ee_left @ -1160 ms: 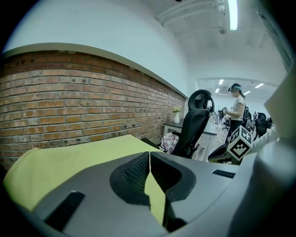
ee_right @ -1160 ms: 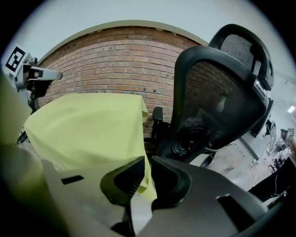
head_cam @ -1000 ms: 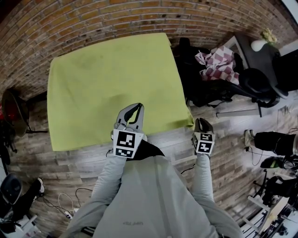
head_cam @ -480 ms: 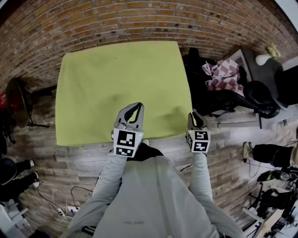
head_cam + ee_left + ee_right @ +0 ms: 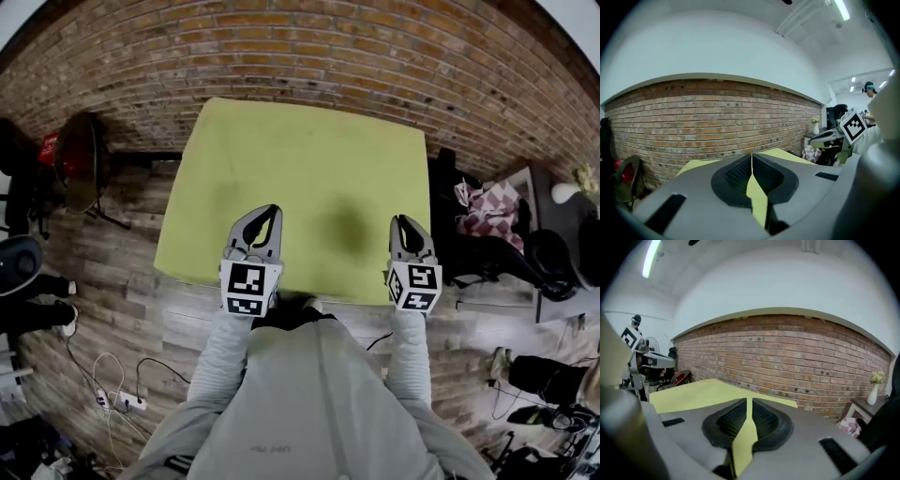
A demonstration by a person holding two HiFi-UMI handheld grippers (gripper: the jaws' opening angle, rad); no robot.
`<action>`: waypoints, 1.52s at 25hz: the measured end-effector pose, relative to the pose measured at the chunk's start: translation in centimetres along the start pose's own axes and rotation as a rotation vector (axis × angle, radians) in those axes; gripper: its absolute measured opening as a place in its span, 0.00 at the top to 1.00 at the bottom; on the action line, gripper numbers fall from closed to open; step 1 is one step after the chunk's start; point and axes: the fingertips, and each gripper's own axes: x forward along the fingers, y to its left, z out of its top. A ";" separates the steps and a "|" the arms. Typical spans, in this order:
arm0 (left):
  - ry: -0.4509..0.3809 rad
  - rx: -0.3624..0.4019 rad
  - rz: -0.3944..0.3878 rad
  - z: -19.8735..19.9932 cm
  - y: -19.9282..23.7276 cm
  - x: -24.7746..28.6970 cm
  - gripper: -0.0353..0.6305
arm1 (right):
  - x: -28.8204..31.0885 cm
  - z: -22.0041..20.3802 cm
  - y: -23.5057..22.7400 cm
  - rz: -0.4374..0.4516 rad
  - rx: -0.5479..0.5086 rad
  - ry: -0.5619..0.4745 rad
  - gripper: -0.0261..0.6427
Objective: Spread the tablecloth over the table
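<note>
Arms are reaching forward side by side, holding the left gripper (image 5: 266, 214) and right gripper (image 5: 402, 223) level, both jaws clenched together, with the lime tablecloth (image 5: 309, 155) lying flat beneath and ahead of them, and the small shirt print (image 5: 265, 450) behind them staying too tiny to read.

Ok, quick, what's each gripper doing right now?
Left gripper: shut, apparently holding nothing; the tablecloth lies flat below.
Right gripper: shut, apparently holding nothing.

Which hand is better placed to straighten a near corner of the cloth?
Probably right: the right claw grips the tablecloth beside its near right corner; the left claw grips well inside its own corner.
</note>
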 end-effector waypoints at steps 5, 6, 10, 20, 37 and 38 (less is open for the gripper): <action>-0.043 -0.020 0.094 1.6 5.4 -2.5 0.90 | -0.4 5.8 2.6 0.037 0.023 -0.143 0.92; -0.053 -0.022 0.105 1.9 6.1 -2.9 0.90 | -0.6 6.9 3.1 0.043 0.021 -0.172 0.92; -0.084 -0.027 0.121 2.9 8.1 -4.2 0.90 | -1.3 9.6 4.9 0.068 0.007 -0.246 0.92; -0.087 -0.035 0.055 2.9 8.3 -4.5 0.90 | -3.5 11.4 7.6 0.129 0.045 -0.313 0.93; -0.076 -0.034 0.005 2.4 6.8 -2.9 0.90 | -3.7 9.9 6.0 0.086 0.046 -0.269 0.93; -0.077 -0.034 0.003 2.4 6.8 -2.9 0.90 | -3.8 9.9 6.0 0.085 0.043 -0.267 0.93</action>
